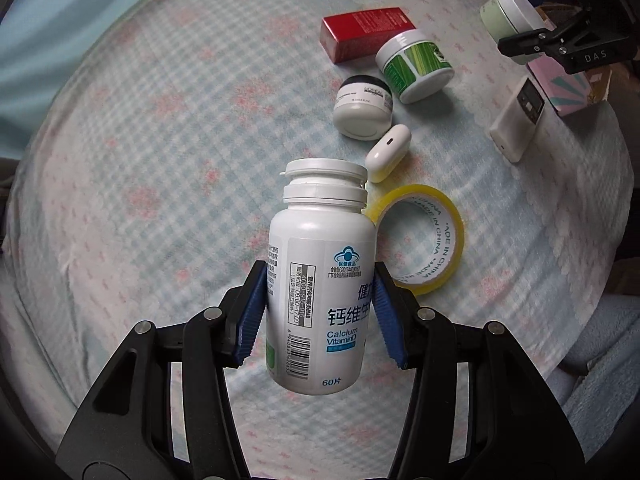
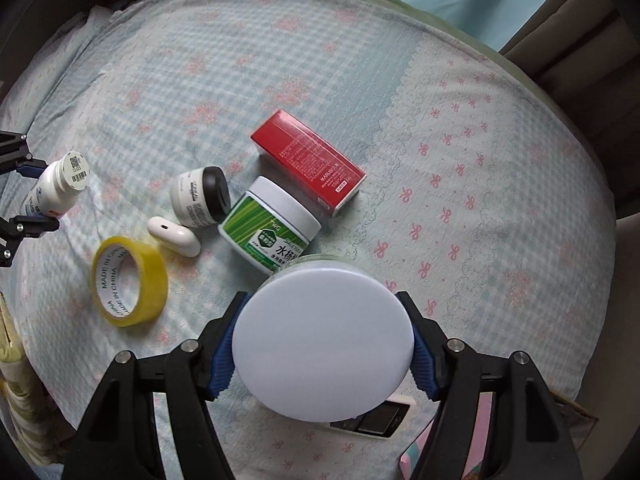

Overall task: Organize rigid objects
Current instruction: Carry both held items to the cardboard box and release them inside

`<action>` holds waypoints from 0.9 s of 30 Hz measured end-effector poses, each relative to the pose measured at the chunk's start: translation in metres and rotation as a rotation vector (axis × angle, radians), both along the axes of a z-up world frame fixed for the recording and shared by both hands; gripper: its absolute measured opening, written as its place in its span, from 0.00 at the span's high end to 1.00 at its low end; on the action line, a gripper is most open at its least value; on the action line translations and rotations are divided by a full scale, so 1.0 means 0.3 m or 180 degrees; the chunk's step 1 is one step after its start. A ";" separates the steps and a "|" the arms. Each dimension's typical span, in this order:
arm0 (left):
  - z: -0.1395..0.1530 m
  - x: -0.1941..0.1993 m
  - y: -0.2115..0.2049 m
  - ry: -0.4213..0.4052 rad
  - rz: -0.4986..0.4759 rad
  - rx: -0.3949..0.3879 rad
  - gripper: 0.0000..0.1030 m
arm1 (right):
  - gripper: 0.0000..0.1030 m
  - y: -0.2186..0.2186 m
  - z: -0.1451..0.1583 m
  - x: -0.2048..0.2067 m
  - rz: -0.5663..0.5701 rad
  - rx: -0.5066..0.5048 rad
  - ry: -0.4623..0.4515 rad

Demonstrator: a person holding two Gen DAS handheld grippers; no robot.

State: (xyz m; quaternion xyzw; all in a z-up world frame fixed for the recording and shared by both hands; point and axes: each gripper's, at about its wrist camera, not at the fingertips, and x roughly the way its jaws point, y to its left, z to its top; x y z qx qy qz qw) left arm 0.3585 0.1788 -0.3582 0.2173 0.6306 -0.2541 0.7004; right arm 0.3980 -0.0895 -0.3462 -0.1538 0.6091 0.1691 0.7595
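- The left gripper is clamped on a white calcium bottle; its blue ribbed pads press both sides of the bottle's lower half, and the cap end points away from the camera, above the bed cover.
- The right gripper is closed around a round pale-green jar with a white lid; the lid faces the right wrist camera and fills the space between the pads. In the left wrist view the same jar shows at the far upper right, off the surface.
- A roll of yellow tape lies on the checked bed cover, just beside the held bottle in the left wrist view.
- A white oval case lies near the tape, touching or almost touching a small white jar with a black lid, which is tipped on its side.
- A green-striped jar lies on its side next to the small jar; a red box lies just behind it.
- A white rectangular device lies apart from the group, next to a pink carton at the cover's edge.
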 end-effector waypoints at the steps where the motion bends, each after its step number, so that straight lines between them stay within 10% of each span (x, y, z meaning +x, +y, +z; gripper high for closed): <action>1: 0.030 -0.020 -0.005 -0.0024 0.0024 -0.0038 0.54 | 0.35 0.010 0.040 -0.048 -0.0022 0.0025 -0.0037; 16: 0.537 -0.289 -0.399 -0.0497 0.0078 -0.0558 0.54 | 0.35 -0.228 0.496 -0.444 -0.0440 0.0736 -0.0262; 27: 0.615 -0.432 -1.053 -0.0440 -0.0045 -0.1086 0.54 | 0.35 -0.796 0.558 -0.651 -0.0795 0.0524 -0.0353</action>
